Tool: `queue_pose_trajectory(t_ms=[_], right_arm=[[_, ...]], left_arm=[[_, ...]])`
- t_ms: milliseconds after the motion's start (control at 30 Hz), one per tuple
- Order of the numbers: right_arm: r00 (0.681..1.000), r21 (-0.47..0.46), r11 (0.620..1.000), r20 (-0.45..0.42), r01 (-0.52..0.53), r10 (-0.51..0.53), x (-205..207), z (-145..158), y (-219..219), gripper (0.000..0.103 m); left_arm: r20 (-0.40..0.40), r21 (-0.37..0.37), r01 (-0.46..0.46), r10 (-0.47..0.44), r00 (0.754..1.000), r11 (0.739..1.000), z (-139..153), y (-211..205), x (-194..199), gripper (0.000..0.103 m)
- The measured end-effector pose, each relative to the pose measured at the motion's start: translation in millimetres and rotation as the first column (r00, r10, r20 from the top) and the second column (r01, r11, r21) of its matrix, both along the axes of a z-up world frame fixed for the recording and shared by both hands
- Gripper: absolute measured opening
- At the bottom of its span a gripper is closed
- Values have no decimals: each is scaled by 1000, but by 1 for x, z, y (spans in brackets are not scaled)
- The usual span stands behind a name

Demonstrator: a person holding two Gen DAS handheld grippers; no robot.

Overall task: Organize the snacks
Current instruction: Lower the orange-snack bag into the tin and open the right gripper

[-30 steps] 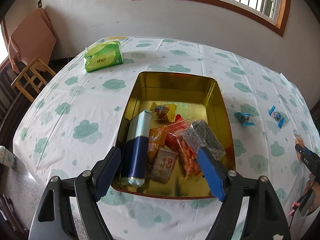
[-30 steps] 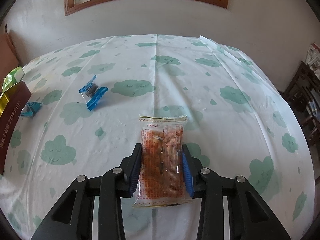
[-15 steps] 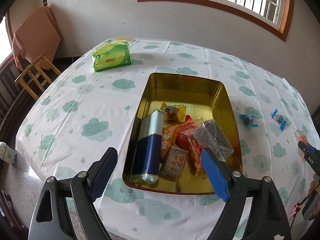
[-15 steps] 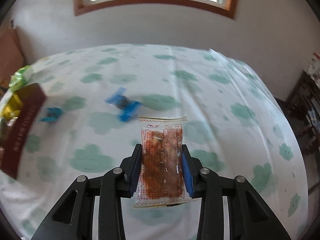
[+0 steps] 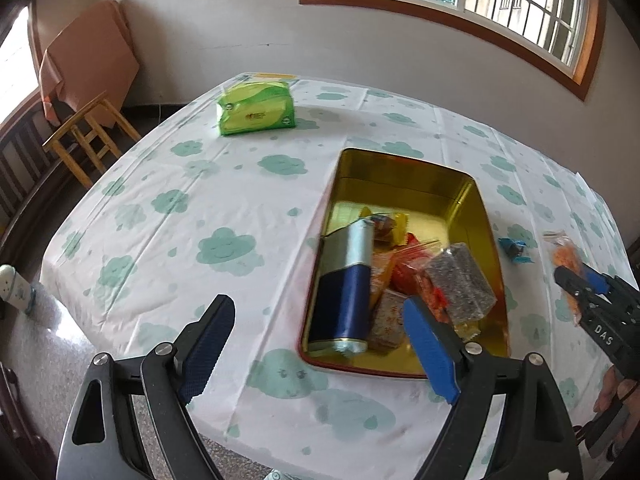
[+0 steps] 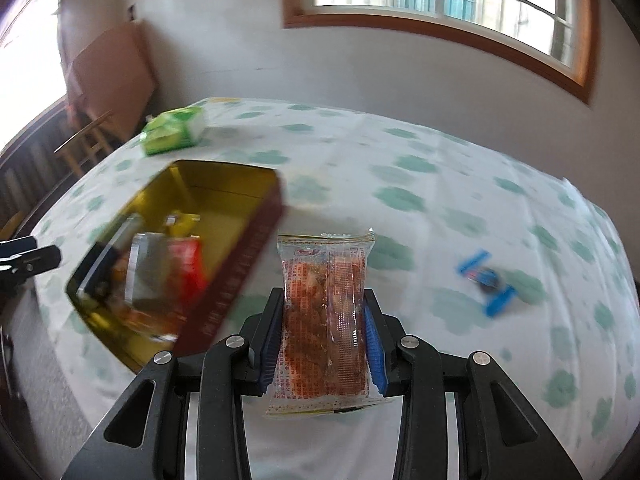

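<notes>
A: Right tongs (image 6: 325, 344) pinching orange packet (image 6: 324, 316), hanging above counter (image 6: 420, 208) just beside tin (image 6: 240, 276).
B: Left tongs (image 5: 316, 344) gaping wide, carrying nothing. Advising: clearing the rim, centring over the free far end, then releasing low.

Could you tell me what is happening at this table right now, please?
A person is sorting snacks into a gold tin on the table. The right tongs are shut on an orange snack packet beside the tin. The left tongs hang open and empty. A blue candy lies on the tablecloth.
</notes>
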State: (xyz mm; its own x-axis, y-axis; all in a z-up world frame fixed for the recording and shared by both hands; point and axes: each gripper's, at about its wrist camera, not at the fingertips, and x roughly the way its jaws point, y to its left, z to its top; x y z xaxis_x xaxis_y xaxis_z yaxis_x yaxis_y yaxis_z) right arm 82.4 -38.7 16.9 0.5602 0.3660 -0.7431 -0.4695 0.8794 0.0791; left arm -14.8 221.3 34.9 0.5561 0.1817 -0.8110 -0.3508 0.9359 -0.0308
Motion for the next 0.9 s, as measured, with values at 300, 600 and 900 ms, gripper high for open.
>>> queue_pose_trajectory(t_ms=[300, 600, 900], right_arm=[[996, -16, 996, -6, -91, 91, -4, -1, 55, 38], [985, -26, 985, -16, -173, 173, -17, -7, 90, 38], [975, 13, 976, -44, -217, 217, -31, -10, 106, 38]], left_arm=[[-11, -14, -35, 35, 999, 999, -6, 21, -10, 83], [-14, -21, -57, 57, 998, 998, -7, 34, -15, 83], [-20, -27, -52, 52, 998, 998, -9, 31, -15, 83]])
